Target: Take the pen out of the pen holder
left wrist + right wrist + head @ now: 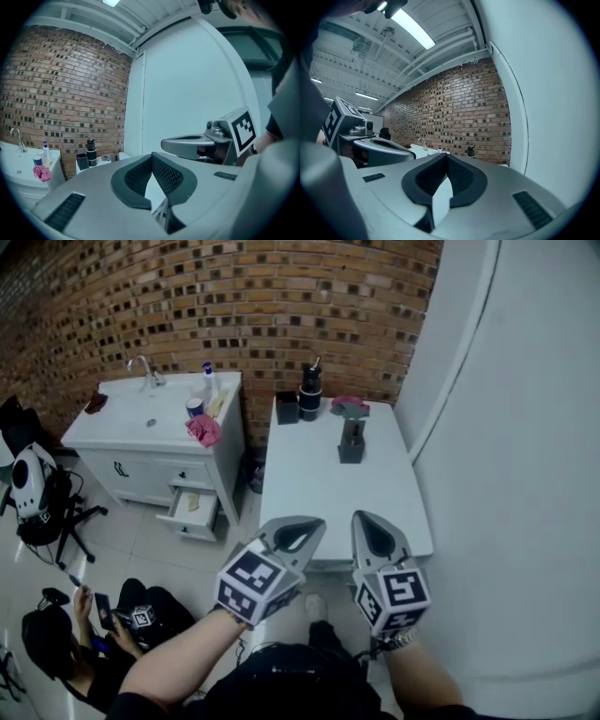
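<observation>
A small dark pen holder [352, 446] stands on the white table [319, 488], toward its far right, with a dark pen [353, 427] upright in it. Both grippers hover off the table's near edge, well short of the holder. My left gripper [298, 536] is shut, its jaw tips meeting with nothing between them [152, 157]. To its right, my right gripper [374, 534] is also shut and empty [446, 157]. Each gripper shows in the other's view, but the holder cannot be made out in either gripper view.
At the table's far edge stand a black box [287, 408], a black bottle [310, 390] and a pink-and-teal item [349, 407]. A white sink cabinet [155, 442] with an open drawer stands left. A person [84, 643] sits on the floor at lower left. A white wall runs along the right.
</observation>
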Demonstrator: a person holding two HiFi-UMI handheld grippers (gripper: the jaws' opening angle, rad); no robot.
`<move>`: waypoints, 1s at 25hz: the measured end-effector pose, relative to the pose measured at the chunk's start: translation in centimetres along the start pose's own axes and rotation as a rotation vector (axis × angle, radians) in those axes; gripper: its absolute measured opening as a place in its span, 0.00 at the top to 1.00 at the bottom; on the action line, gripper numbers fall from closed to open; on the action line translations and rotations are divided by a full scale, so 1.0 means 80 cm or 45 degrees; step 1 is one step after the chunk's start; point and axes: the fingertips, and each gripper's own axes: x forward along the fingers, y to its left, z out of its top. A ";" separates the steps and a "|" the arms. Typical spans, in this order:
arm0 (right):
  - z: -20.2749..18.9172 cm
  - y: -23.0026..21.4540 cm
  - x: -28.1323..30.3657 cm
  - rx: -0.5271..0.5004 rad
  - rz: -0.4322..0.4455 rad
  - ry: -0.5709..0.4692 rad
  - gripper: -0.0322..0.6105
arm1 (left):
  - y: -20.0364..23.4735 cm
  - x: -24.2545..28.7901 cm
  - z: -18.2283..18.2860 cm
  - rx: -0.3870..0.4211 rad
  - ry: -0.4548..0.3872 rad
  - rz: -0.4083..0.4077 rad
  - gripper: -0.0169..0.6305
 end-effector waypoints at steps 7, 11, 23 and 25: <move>-0.013 -0.089 0.089 0.066 -0.002 0.049 0.93 | 0.061 0.101 -0.003 -0.040 0.079 0.036 0.97; -0.022 -0.148 0.145 0.098 -0.006 0.093 0.92 | 0.094 0.171 -0.009 -0.075 0.144 0.041 0.97; -0.075 -0.281 0.314 0.129 -0.017 0.234 0.86 | 0.188 0.338 -0.031 -0.172 0.256 0.062 0.97; -0.088 -0.296 0.340 0.131 -0.026 0.259 0.84 | 0.202 0.358 -0.039 -0.194 0.277 0.066 0.97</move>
